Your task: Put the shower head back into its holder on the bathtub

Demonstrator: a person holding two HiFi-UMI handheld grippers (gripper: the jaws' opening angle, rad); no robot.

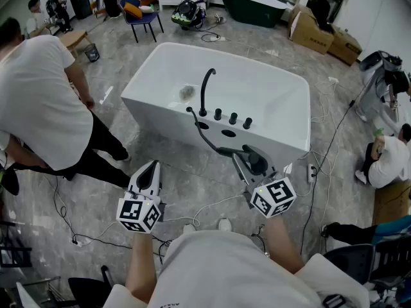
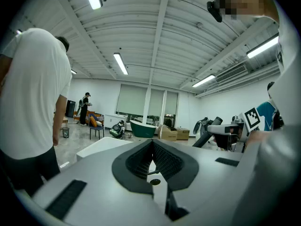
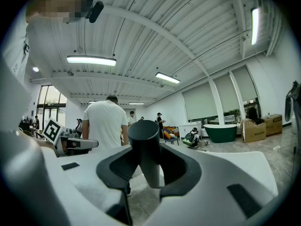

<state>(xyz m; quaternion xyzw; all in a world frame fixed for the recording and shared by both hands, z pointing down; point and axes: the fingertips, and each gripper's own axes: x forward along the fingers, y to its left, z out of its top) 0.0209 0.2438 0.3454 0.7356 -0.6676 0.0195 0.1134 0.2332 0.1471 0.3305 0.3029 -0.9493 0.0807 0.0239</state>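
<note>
Two grippers face the tub (image 1: 276, 95). Right gripper (image 1: 247, 165): fingers clamped on the shower head (image 3: 143, 145), held level, short of the rim, hose (image 1: 204, 136) trailing, likely for aiming. Left gripper (image 1: 151, 169): fingers together, empty, kept aside.

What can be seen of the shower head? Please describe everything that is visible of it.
The shower head is a dark, matte, rod-like piece with a round flat end, plastic or coated metal by its look. The right gripper is closed on it and holds it in the air at the near side of the white bathtub. A dark hose runs from it up to the tub's deck. Nothing else touches it.
</note>
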